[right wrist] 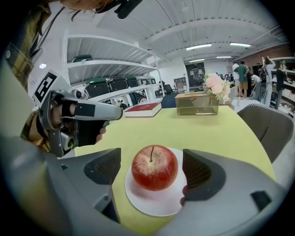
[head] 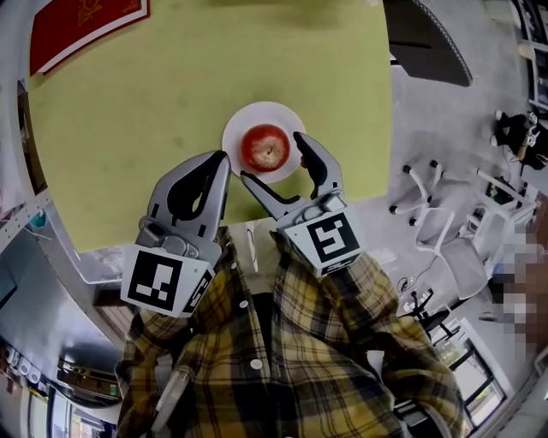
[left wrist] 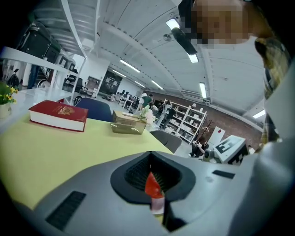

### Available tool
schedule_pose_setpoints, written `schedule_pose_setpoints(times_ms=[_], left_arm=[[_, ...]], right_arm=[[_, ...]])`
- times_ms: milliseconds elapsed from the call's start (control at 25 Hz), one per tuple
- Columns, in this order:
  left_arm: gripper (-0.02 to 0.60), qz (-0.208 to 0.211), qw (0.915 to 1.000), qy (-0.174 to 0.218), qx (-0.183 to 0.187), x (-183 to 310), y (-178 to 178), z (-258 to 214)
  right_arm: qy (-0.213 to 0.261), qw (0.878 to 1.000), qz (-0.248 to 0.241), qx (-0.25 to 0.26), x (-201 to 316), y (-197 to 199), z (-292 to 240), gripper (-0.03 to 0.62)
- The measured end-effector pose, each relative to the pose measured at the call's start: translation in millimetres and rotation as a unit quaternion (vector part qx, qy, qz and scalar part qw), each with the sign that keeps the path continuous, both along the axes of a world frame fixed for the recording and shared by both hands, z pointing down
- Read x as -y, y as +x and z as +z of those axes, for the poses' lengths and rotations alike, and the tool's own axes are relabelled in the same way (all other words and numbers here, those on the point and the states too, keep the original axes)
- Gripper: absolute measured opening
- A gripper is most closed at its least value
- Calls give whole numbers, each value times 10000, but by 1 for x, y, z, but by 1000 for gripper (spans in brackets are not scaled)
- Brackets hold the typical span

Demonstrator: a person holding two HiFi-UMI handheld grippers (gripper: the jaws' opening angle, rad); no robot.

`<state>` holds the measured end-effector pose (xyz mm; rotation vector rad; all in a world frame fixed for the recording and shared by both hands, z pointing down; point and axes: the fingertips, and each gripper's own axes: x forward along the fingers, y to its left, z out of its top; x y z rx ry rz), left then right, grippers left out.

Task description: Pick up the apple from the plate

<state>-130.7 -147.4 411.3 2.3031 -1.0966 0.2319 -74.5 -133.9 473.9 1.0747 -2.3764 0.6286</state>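
A red apple (head: 265, 147) (right wrist: 154, 167) with its stem up sits on a small white plate (head: 235, 128) (right wrist: 152, 205) near the front edge of the yellow-green table (head: 128, 128). My right gripper (head: 272, 156) (right wrist: 152, 168) is open, one jaw on each side of the apple, and the pads do not press on it. To the left of the plate my left gripper (head: 224, 158) (left wrist: 152, 173) (right wrist: 117, 112) is held above the table with its jaws together and nothing between them.
A red book (head: 81, 26) (right wrist: 143, 109) lies at the table's far left corner. A glass box (right wrist: 197, 103) (left wrist: 128, 123) with pink flowers stands at the far edge. A grey chair (right wrist: 267, 124) stands at the table's right side.
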Motion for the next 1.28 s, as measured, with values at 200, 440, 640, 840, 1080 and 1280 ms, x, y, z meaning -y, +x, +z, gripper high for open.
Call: schedule_pose_setpoints(times_ms=[200,440,640,840,1080,1280], left_arm=[[6,-57,10000,18,-56,4,0,2],[6,-132,9999,6,-93,6,-2,5],[6,-144,9998,-31,-131,6,-3,9],[6,-161,9997,-26,-164,3,-1,7],[6,-148,9997,-71,-193,5,-1,13],[6,-148,9996,-93,-202,5,0,12]], right_arm=[[-88,9999,-12,-86,-1,-1,14,391],[-193,9998,9,-104,-1,-2,26,391],[-247,9996,36,-127,2,-3,36,391],[-318,9994,43,-134,-2,-1,39,391],[-351,9992,63,-197,0,-1,44,391],[-360,9989,41,-295,1,-1,45,390]])
